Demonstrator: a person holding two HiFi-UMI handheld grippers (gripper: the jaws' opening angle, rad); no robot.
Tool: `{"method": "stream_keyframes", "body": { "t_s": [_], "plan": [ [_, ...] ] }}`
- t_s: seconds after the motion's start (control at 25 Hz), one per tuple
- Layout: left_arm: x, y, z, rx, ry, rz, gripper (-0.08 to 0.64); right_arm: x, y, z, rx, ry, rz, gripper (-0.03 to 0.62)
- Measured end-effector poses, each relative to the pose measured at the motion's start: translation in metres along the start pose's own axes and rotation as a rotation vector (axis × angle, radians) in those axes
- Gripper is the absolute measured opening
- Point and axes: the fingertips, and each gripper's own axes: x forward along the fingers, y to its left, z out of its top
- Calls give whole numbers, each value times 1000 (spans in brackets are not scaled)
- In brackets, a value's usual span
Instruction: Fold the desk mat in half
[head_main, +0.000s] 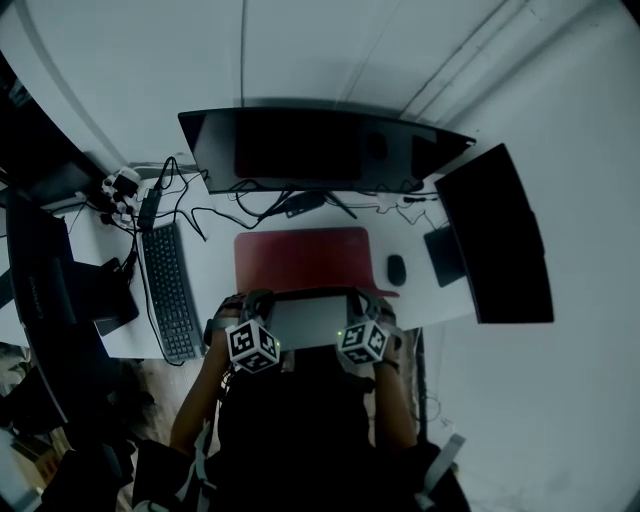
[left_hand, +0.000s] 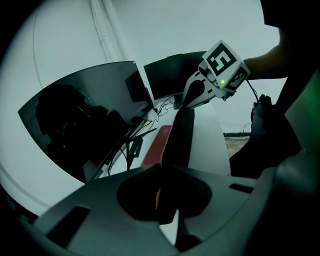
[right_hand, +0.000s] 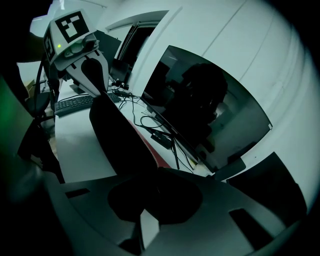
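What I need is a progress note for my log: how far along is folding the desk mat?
Done: the left gripper and right gripper are each shut on a near corner of the desk mat. In hand: that near edge is lifted off the desk, underside showing, while the red far half lies flat. Left: carry it over to the far edge by the monitor and lay it down.

I hold the near edge of the mat (head_main: 300, 258) raised between left gripper (head_main: 256, 302) and right gripper (head_main: 366, 300), grey underside up.

Desk mat (head_main: 300, 258) near corners hidden within left claw (left_hand: 162, 194), right claw (right_hand: 150, 195)
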Motion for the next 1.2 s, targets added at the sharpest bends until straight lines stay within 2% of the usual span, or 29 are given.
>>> {"method": "stream_keyframes", "body": {
  "t_s": [0.52,1.2],
  "plan": [
    [35,69,8,-126,60,120,21,61,-49,47,-35,-85,88,20],
    [85,145,5,-207,94,228,21,137,-88,93,-49,-133,138,20]
  ]
}}
